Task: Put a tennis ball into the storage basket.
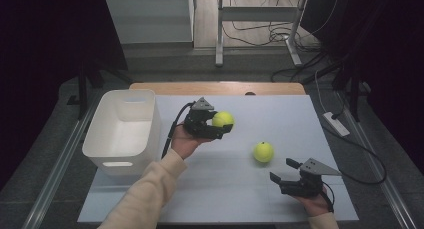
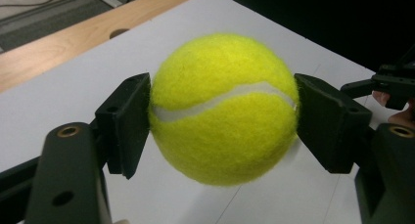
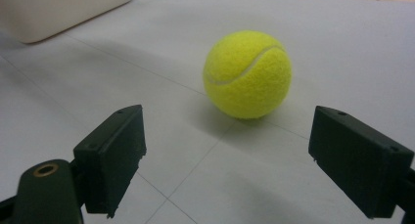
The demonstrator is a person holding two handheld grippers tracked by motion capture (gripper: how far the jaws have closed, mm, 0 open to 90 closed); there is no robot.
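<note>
We wear a cream long sleeve (image 1: 145, 194) on the left arm. Each hand carries a black tool: the left tool (image 1: 216, 126) and the right tool (image 1: 282, 170) both have blocky rectangular pads (image 3: 115, 155), a grey triangular plate (image 1: 320, 166), brass-ringed holes and a black cable (image 1: 170, 131).

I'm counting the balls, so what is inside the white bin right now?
The white bin shows bare inner walls and floor in the high view, with no ball in it. The strip of floor just behind its near wall is hidden. One tennis ball sits in the left gripper; another lies on the table.
</note>
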